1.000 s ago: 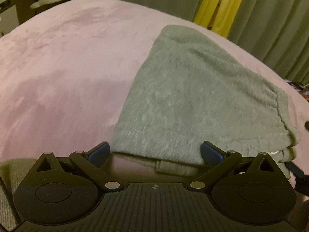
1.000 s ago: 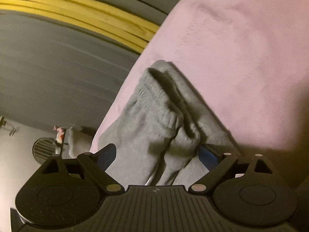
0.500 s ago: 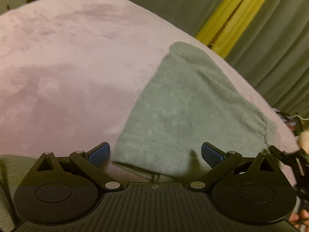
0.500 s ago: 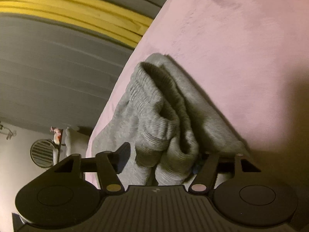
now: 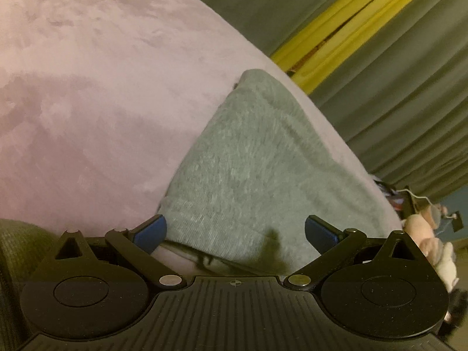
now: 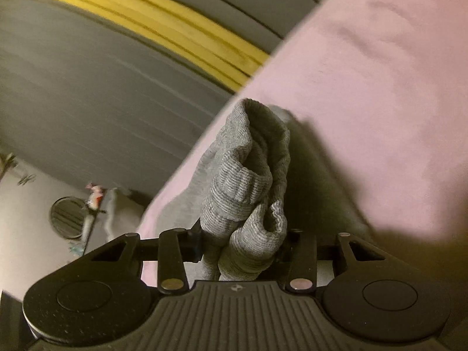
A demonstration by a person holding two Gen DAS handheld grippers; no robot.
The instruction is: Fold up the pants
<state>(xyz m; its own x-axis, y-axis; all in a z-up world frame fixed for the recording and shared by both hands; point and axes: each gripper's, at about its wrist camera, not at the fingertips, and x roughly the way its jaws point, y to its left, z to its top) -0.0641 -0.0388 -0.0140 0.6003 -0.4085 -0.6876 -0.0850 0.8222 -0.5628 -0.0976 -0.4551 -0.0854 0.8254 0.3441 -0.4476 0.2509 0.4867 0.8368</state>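
A: Item under inspection: the pants (image 5: 248,169), grey knit, lying folded on the pink cover (image 5: 87,102). Location?

B: In the left wrist view they lie on the right part of the cover, close to its right edge, with one corner pointing to the far side. The near hem runs just ahead of the left gripper (image 5: 235,231).

A: State of that tool?

B: Jaws wide. The blue pads (image 5: 150,231) stand at either side of the near hem, with the cloth lying between and below them. Neither pad presses on it; nothing is held.

A: And the right gripper (image 6: 242,251)?

B: Its jaws are closing, now narrow, with the ribbed cuffs (image 6: 239,193) bunched between them. The fabric fills the gap and the fingers sit against it on both sides, so it is gripping the pants at the cuff end. The bundle stands up out of the jaws towards the far side.

A: Surroundings?

B: Grey curtains (image 5: 395,87) with a yellow strip (image 5: 336,29) behind the cover's far right edge. In the right wrist view, a round vent (image 6: 67,219) shows low at the left. Small objects at the right edge of the left wrist view are too blurred to identify.
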